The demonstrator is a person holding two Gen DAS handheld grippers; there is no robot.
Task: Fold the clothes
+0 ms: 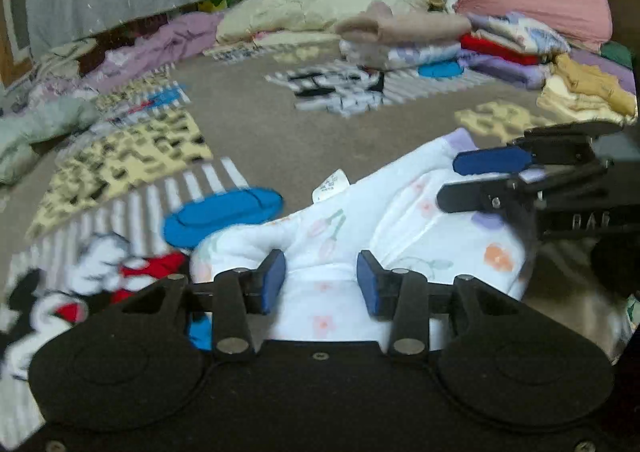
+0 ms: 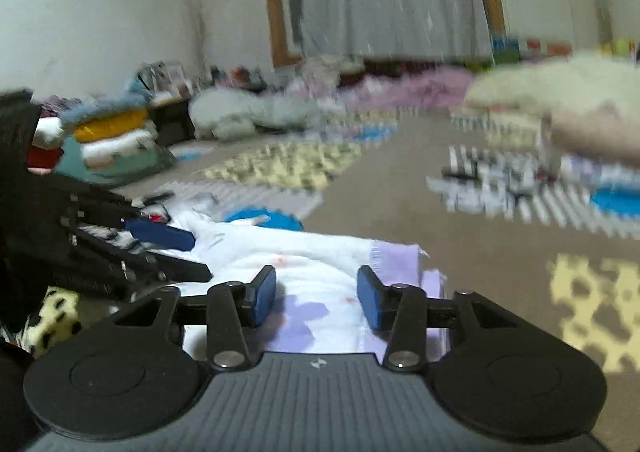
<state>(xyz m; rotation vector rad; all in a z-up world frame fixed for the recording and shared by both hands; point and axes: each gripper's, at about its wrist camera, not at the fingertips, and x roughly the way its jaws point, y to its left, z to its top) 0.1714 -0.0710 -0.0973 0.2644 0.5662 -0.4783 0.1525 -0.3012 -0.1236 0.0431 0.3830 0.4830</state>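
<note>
Left claw black with blue pads, silver screws, right claw ribbed grey body, black arms

Raised letters on right gripper body, partly legible: "DA", rest cut off. White care tag on floral garment carries print, too blurred to read.

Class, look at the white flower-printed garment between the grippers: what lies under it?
Under the white flower-printed garment lies a grey-and-white striped blanket with a bright blue patch poking out at the garment's far-left edge. How far the pattern continues beneath is covered.
</note>
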